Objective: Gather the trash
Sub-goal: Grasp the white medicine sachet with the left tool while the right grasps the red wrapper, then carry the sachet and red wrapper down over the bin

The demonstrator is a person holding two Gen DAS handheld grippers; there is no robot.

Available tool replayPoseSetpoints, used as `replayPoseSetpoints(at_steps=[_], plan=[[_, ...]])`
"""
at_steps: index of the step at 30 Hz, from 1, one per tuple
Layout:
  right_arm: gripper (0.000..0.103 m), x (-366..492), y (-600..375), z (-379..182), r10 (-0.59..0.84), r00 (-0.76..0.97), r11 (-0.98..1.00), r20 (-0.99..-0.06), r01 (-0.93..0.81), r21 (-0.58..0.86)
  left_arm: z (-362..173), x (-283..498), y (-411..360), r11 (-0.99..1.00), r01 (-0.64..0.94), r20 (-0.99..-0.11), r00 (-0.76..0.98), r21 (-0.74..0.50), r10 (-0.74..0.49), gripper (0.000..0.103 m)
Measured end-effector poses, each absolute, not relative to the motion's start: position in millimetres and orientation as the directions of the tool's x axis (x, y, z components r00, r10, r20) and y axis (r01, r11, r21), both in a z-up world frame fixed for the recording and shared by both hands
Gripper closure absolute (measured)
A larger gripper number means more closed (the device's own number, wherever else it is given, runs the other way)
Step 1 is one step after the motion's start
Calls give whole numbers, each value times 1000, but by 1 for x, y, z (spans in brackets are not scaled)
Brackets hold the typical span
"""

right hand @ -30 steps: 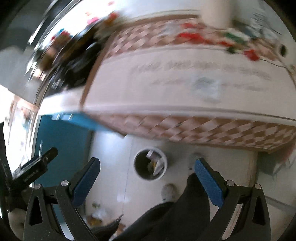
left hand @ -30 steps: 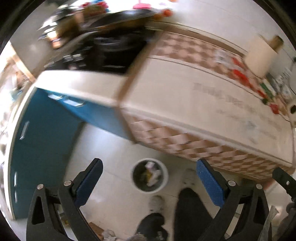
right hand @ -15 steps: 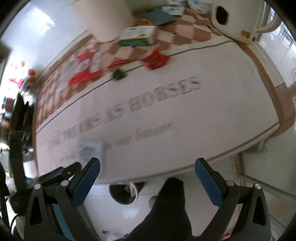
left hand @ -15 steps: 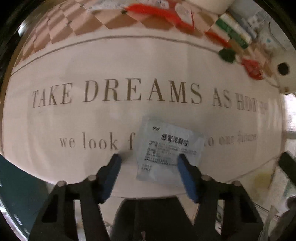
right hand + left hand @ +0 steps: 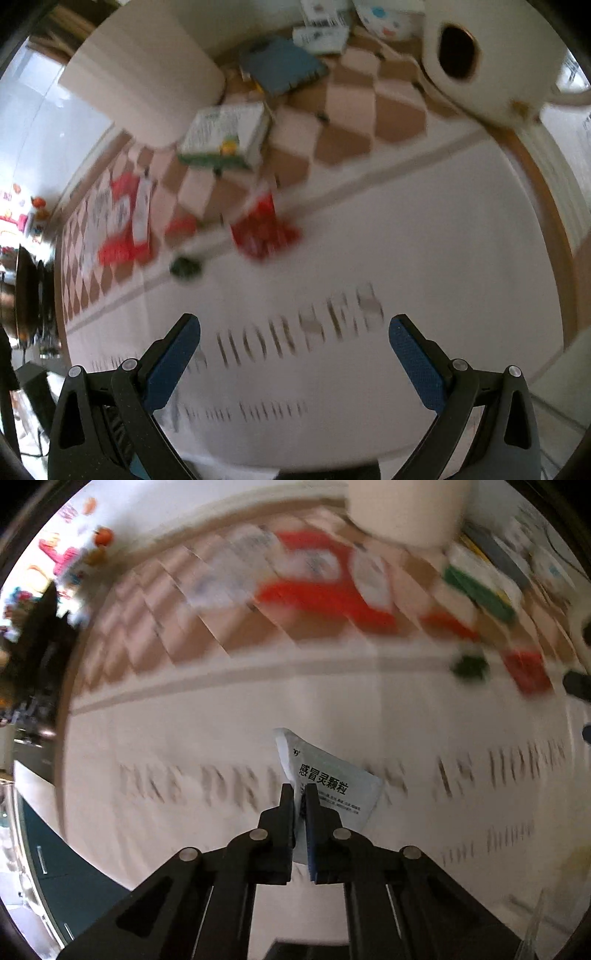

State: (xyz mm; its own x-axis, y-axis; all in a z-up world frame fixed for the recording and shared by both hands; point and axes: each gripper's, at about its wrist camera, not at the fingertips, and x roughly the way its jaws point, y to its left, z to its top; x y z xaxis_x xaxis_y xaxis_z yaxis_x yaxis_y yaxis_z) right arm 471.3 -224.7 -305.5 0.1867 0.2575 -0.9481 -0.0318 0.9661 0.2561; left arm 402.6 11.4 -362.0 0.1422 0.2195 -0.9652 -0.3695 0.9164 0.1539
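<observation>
My left gripper (image 5: 300, 794) is shut on a pale blue medicine sachet (image 5: 332, 782) with black Chinese print and holds it lifted off the white lettered tablecloth (image 5: 221, 738). My right gripper (image 5: 293, 332) is open and empty over the word "HORSES" on the same cloth (image 5: 424, 240). A red wrapper (image 5: 264, 232) and a small dark green scrap (image 5: 184, 266) lie ahead of the right gripper, near the checkered border. Red wrappers (image 5: 325, 590) show blurred in the left wrist view.
A white paper roll (image 5: 144, 85), a green and white box (image 5: 229, 134), a blue booklet (image 5: 282, 66) and a cream kettle (image 5: 476, 62) stand at the back. A blue cabinet (image 5: 55, 867) lies below the table's left edge.
My left gripper has shut on the sachet and lifted it off the cloth. My right gripper has moved forward over the table, closer to the red wrapper.
</observation>
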Motion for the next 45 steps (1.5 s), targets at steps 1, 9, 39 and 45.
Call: replayPoseSetpoints(at_steps=[1, 9, 39, 45], plan=[[0, 483, -222, -308, 267, 199, 963, -943, -28, 266, -359, 410, 17, 906, -387, -958, 148, 173, 246, 100], [64, 525, -202, -341, 282, 189, 959, -941, -52, 277, -346, 440, 28, 874, -443, -935, 181, 201, 306, 101], [82, 337, -193, -239, 422, 288, 905, -860, -185, 382, -243, 274, 75, 856, -516, -880, 406, 1, 246, 102], [82, 277, -158, -219, 482, 282, 869, -830, -274, 411, -222, 190, 93, 836, -548, -843, 446, 7, 299, 102]])
